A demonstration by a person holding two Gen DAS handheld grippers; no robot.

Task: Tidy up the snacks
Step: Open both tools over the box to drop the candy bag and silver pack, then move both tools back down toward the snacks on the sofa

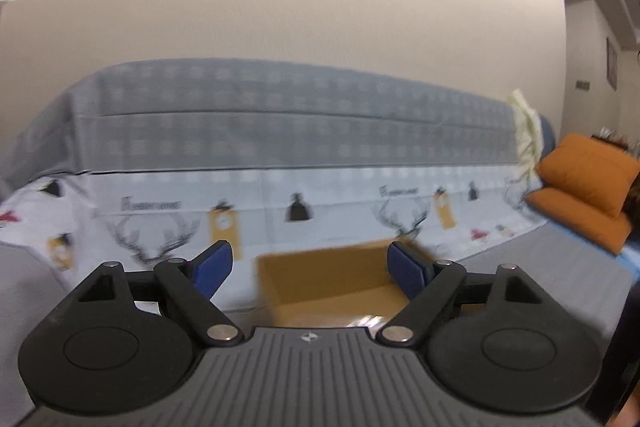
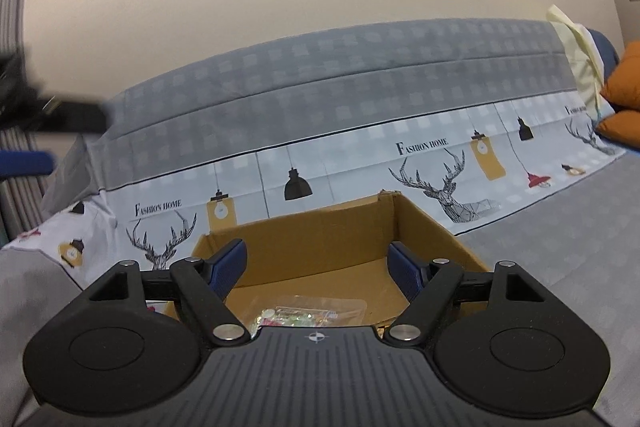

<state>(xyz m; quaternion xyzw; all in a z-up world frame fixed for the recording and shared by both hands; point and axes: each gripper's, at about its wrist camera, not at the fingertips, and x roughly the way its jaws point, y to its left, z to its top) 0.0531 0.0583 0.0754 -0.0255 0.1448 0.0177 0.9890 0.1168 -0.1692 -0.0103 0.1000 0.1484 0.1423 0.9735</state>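
Both tools stand spread with nothing between their blue pads: the left tool and the right tool face an open cardboard box. A clear snack packet lies on the box floor, just below the right tool. Behind stands a sofa under a patterned cover.

The cardboard box is brown paper board, matt and a bit rough. Inside lies a shiny clear plastic snack bag. The sofa cover is soft matt cloth. The right gripper is matt black plastic with shiny metal pins. The orange cushions look like smooth cloth.
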